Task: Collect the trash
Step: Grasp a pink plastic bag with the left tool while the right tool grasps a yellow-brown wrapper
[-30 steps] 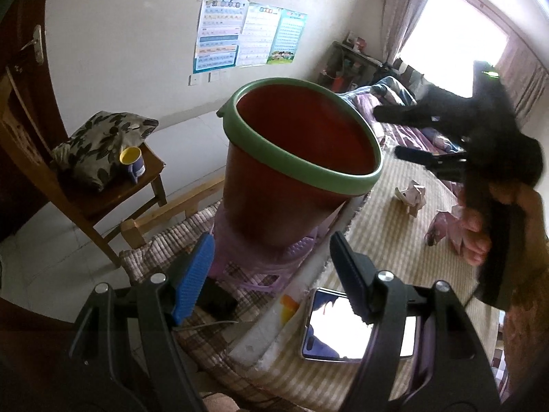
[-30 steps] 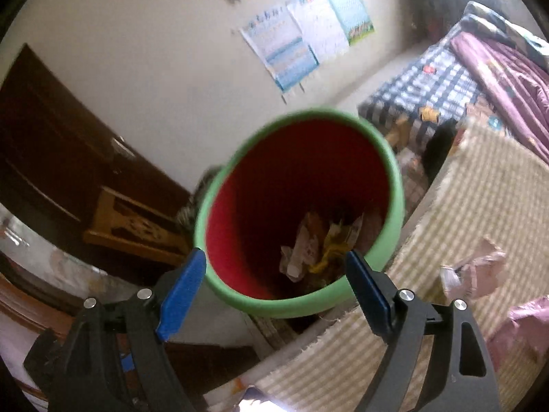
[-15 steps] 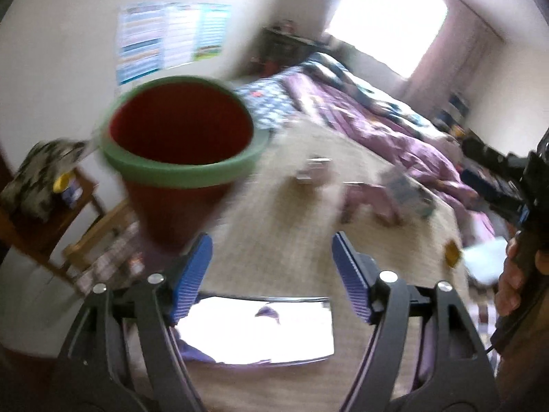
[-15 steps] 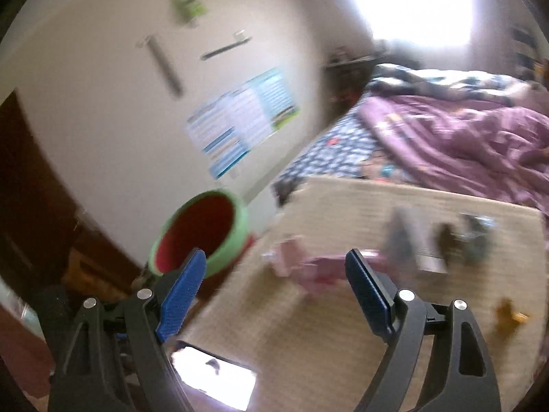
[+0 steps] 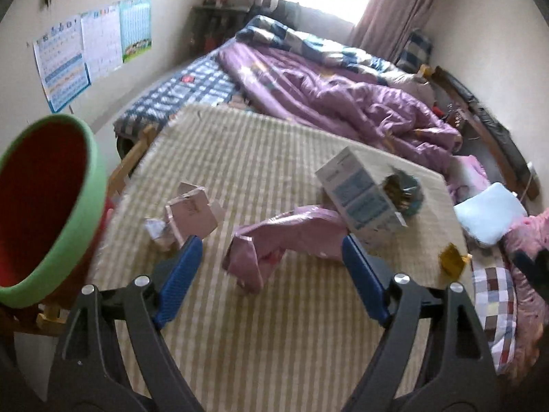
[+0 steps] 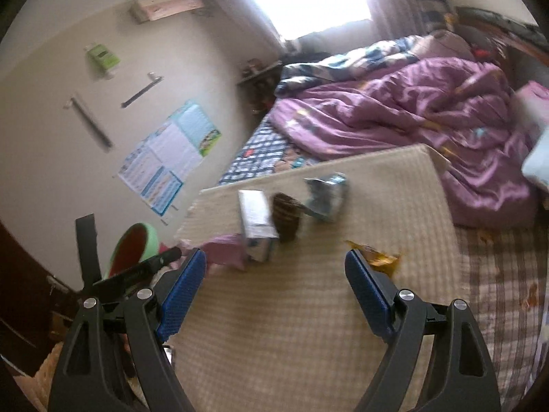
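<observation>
Bin [image 5: 51, 206] is now shifted to frame left; pink wrapper [image 5: 284, 237] is framed by left gripper [image 5: 271, 274], jaws opening, empty. Right gripper [image 6: 274, 288] is held wide, empty; next pickup is likely set up.

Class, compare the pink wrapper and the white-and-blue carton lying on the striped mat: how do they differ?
The pink wrapper is crumpled and limp; the white-and-blue carton keeps its boxy shape. The wrapper is plain pink; the carton carries printed blue panels. Both rest on the striped mat, touching each other.
</observation>
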The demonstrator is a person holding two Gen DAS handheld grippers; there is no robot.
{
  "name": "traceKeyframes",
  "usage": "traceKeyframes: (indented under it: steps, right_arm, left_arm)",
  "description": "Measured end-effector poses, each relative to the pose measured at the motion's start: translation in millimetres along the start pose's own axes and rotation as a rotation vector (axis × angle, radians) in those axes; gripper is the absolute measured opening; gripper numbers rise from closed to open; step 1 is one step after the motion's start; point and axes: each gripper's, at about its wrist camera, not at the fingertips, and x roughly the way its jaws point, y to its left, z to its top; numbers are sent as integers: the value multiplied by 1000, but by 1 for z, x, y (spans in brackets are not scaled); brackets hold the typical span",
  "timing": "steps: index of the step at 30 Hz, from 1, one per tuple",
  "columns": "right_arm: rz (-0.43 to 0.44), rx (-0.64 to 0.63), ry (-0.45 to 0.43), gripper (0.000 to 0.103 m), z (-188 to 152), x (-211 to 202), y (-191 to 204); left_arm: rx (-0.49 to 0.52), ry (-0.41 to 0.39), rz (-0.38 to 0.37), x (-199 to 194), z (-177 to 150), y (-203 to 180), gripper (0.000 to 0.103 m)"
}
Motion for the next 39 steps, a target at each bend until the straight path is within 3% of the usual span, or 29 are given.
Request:
traceKeyframes:
  steps: [8, 13, 14, 17, 21, 31, 33, 36, 38, 39]
  right_arm:
    - [-72, 63, 27, 81, -9, -5, -46]
    - [-78, 71, 52, 81, -11, 8, -56]
    - [-83, 70, 56, 81, -10, 11, -58]
    - [-105, 62, 70, 81, -10, 23, -63]
    - [-143, 34, 95, 81, -10, 41, -69]
    - [-163, 72, 145, 80, -16, 71, -84]
    - [-165, 70, 142, 77, -16, 72, -83]
    - [-164, 57, 152, 61, -16, 76, -80]
    - [-172, 49, 166, 40, -17, 79, -78]
    - [-176, 49, 171, 35, -17, 80, -77]
  left_arm:
    - [37, 125, 24, 50, -4, -3, 78]
    - [37, 157, 38, 62, -12, -3, 49]
    - [29, 160, 35, 61, -12, -1, 35]
    - [-4, 160, 19, 55, -14, 3, 27]
    - [-32, 124, 28, 31, -22, 4, 25]
    - [-181, 45, -39, -37, -62, 0, 25]
    - [-192, 37, -41, -42, -68, -4, 25]
    - [-230, 25, -32, -49, -80, -5, 25]
    - [-236, 36, -34, -49, -84, -3, 25]
    - [-233, 39, -31, -49, -84, -2, 25]
